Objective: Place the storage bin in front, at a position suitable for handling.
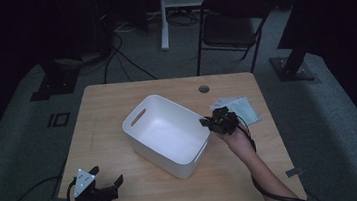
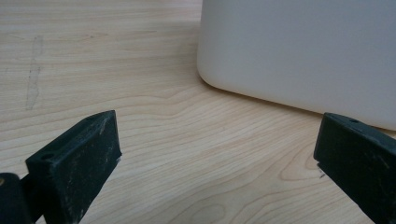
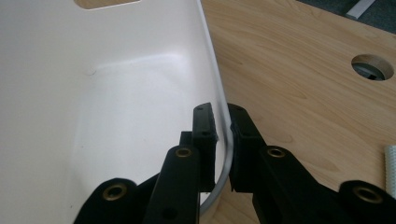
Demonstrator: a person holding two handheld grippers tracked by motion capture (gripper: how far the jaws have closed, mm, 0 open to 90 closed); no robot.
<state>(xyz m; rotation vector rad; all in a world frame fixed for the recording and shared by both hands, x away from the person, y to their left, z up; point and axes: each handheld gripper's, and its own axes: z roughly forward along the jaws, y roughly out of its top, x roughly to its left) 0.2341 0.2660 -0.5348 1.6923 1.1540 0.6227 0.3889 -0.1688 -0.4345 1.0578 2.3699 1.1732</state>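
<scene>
— Where is the white plastic bin (image 1: 167, 134) with cut-out handles?

— In the middle of the light wooden desk (image 1: 102, 111). Our right gripper (image 3: 223, 122) pinches its rim wall, probably to drag it; our left gripper (image 1: 108, 176) rests spread near the front left corner.

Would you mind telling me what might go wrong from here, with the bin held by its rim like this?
The right gripper pinches only the thin rim of the white bin at one spot, so lifting may tilt the bin or let the rim slip from the fingers. The left gripper rests open on the table, apart from the bin, lending no support. Dragging the bin could also sweep it towards the packets beside it.
</scene>
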